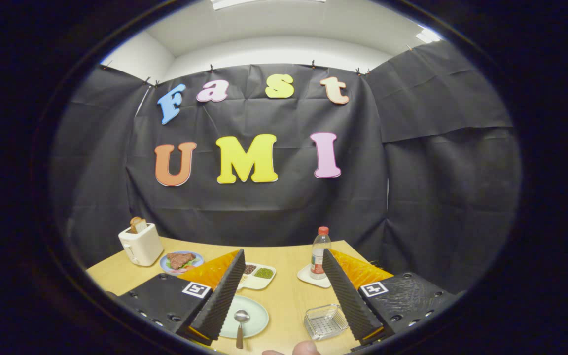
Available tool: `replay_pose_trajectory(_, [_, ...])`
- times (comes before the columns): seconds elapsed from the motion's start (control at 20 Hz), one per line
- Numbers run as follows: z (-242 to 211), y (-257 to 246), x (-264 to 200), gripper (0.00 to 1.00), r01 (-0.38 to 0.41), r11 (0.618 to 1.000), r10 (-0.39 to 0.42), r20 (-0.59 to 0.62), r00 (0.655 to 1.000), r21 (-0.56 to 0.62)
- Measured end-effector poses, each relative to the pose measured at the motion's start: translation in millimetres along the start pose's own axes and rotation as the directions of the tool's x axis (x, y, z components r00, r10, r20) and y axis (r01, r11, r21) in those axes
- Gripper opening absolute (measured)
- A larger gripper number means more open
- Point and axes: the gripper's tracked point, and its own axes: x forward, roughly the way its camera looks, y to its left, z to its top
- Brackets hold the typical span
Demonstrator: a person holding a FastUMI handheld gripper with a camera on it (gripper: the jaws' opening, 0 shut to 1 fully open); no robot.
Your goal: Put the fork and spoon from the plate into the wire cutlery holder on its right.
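Your claw [281, 296] stands wide open above the light wooden counter [289, 301], its two fingers spread far apart with nothing held between them. Between the fingers, close to the left one, sits the round pale green plate [257, 320], partly hidden behind that finger. On the plate lies a spoon with a metal bowl and a brown wooden handle [240, 325], its bowl pointing away from you and its handle running off the near rim. You cannot make out a fork on the plate; the left finger covers part of it. The square silver wire cutlery holder [324, 321] rests on the counter just beside the right finger, apart from the plate and to its right. Beyond the fingers you see a white divided tray with dark and green fillings [259, 273], a clear plastic bottle with a red cap [320, 254] on a white coaster, a blue plate of meat [181, 261], and a cream toaster holding a slice of bread [140, 242]. A fingertip [306, 348] shows at the counter's near edge.
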Motion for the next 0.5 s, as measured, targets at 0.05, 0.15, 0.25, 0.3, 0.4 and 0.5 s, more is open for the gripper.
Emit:
replay_pose_trajectory(0.05, [0, 1, 0, 0.94, 0.0, 1.0, 0.0, -0.001, 1.0, 0.001])
replay_pose_trajectory(0.15, [-2, -1, 1, 0.94, 0.011, 1.0, -0.012, -0.015, 1.0, -0.008])
replay_pose_trajectory(0.25, [-14, 0, 4, 0.94, 0.013, 1.0, -0.014, -0.068, 0.998, -0.02])
replay_pose_trajectory(0.3, [-21, 6, 3, 0.94, -0.001, 1.0, -0.001, -0.102, 0.995, -0.021])
replay_pose_trajectory(0.4, [-40, 17, 3, 0.94, -0.041, 0.999, 0.035, -0.192, 0.981, -0.027])
replay_pose_trajectory(0.5, [-69, 33, 0, 0.94, -0.098, 0.995, 0.082, -0.309, 0.947, -0.035])
